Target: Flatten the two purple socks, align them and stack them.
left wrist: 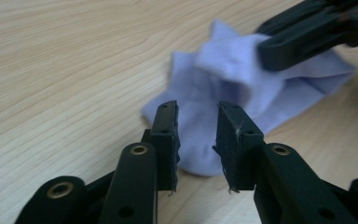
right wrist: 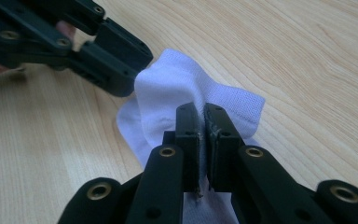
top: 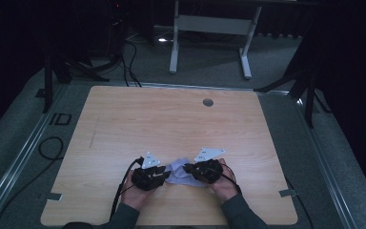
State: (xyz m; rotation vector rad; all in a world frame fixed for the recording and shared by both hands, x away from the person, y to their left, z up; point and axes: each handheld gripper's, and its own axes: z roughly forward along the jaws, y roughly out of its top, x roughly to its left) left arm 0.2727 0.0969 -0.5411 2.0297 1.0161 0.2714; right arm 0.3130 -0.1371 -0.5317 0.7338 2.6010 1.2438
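A pale lilac-white sock lies crumpled on the wooden table near its front edge, between the two hand-held grippers. My right gripper is shut on a raised fold of the sock, with the fabric pinched between its jaws. My left gripper stands open at the sock's other end. In the left gripper view the sock has its near edge lying in the gap of the left gripper, and the right gripper clamps the cloth farther off. The left gripper shows beside the sock in the right gripper view.
A round grommet hole sits near the table's far edge. Black cables lie on the floor at the left. A white desk frame and dark stands are behind the table. The tabletop beyond the sock is bare wood.
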